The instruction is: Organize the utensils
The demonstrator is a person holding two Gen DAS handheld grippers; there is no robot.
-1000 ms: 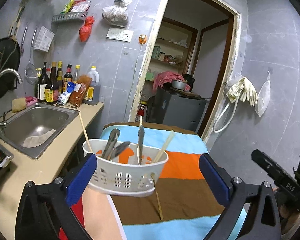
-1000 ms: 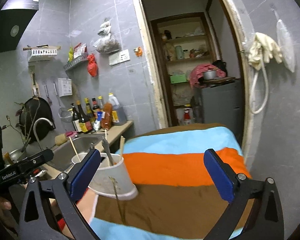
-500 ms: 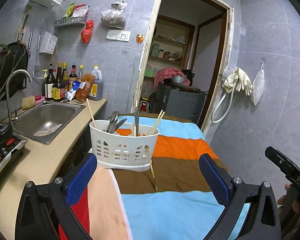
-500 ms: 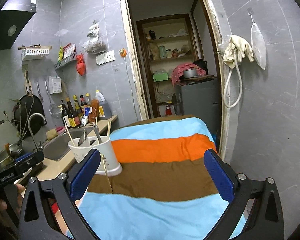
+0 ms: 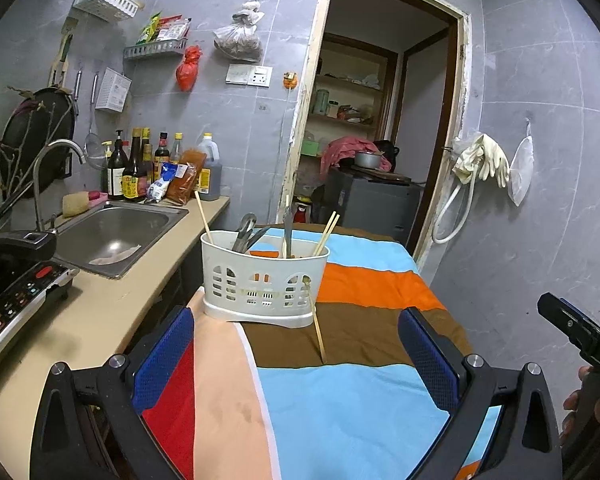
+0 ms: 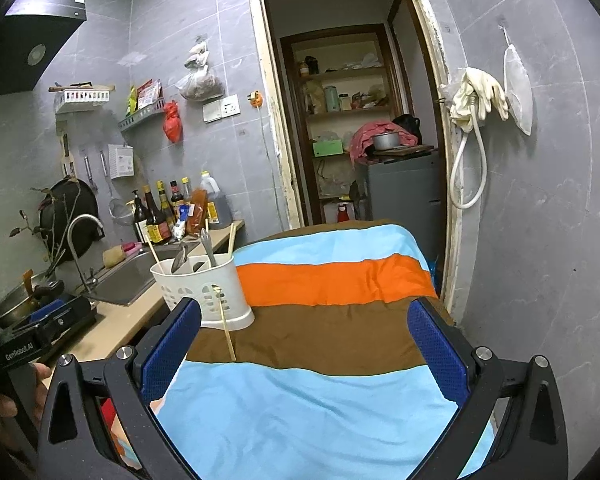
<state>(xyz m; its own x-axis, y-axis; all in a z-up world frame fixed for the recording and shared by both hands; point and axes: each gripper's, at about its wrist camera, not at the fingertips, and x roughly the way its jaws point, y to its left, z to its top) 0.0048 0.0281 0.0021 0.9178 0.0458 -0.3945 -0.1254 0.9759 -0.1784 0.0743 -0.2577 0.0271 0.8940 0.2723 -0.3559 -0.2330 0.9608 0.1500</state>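
Observation:
A white slotted utensil holder [image 5: 262, 278] stands on the striped cloth table [image 5: 364, 292]. It holds metal spoons [image 5: 244, 234] and several wooden chopsticks [image 5: 327, 232]. One chopstick [image 5: 316, 326] leans against its front, tip on the brown stripe. My left gripper [image 5: 296, 356] is open and empty, well short of the holder. In the right wrist view the holder [image 6: 204, 290] sits at the left, with the leaning chopstick [image 6: 226, 330]. My right gripper [image 6: 304, 348] is open and empty over the cloth.
A counter with a steel sink [image 5: 112, 232], a faucet [image 5: 48, 172], sauce bottles [image 5: 140, 168] and an induction cooker [image 5: 12, 300] runs along the left. A doorway [image 5: 372, 140] to a pantry with a grey cabinet [image 5: 372, 204] lies behind the table. A grey tiled wall stands at the right.
Both grippers have pulled back from the holder, which now looks smaller and farther off. The holder stands on the cloth with the chopstick still leaning on it.

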